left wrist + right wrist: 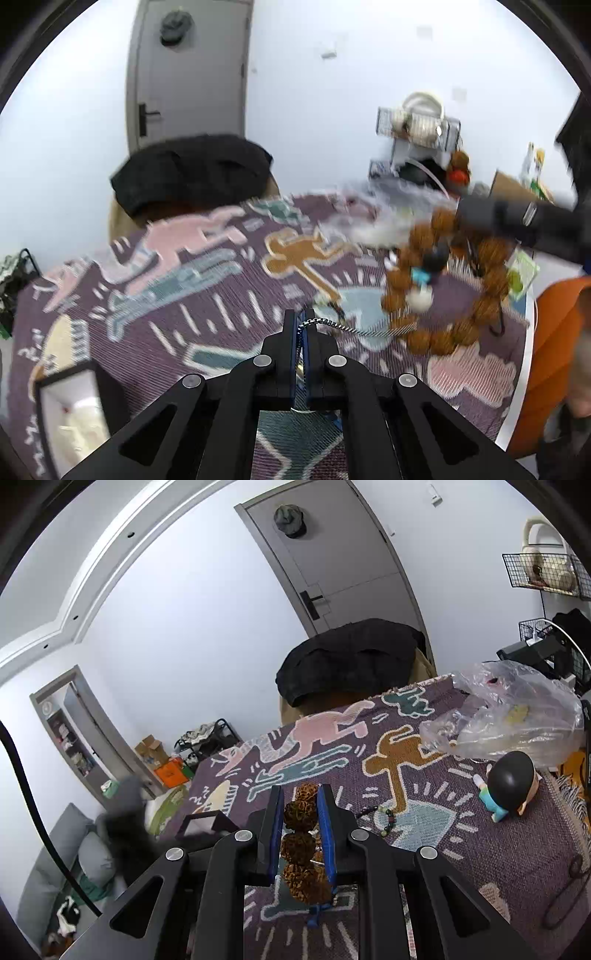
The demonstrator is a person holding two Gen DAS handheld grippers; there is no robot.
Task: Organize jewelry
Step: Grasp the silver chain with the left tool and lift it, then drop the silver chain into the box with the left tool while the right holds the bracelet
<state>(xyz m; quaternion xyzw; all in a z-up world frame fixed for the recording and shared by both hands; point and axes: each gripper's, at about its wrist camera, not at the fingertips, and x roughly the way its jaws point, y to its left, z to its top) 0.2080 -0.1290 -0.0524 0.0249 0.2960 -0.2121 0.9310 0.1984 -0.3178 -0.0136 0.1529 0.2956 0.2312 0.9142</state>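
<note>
My left gripper (303, 321) is shut on a silver chain (340, 325) that trails right over the patterned cloth (207, 280). My right gripper (300, 794) is shut on a bracelet of large brown knobbly beads (300, 814); in the left wrist view the same bead loop (443, 280) hangs in the air at the right, under the right gripper's dark body (517, 221). A small bracelet of dark and green beads (386, 819) lies on the cloth. An open white-lined box (70, 406) stands at the near left and shows as a dark frame in the right wrist view (203, 821).
A doll with a black head and blue shirt (506, 786) lies on the cloth at the right. A clear plastic bag (509, 720) sits behind it. A chair draped in black cloth (351, 657) stands at the far edge. Wire racks (417, 129) hang on the wall.
</note>
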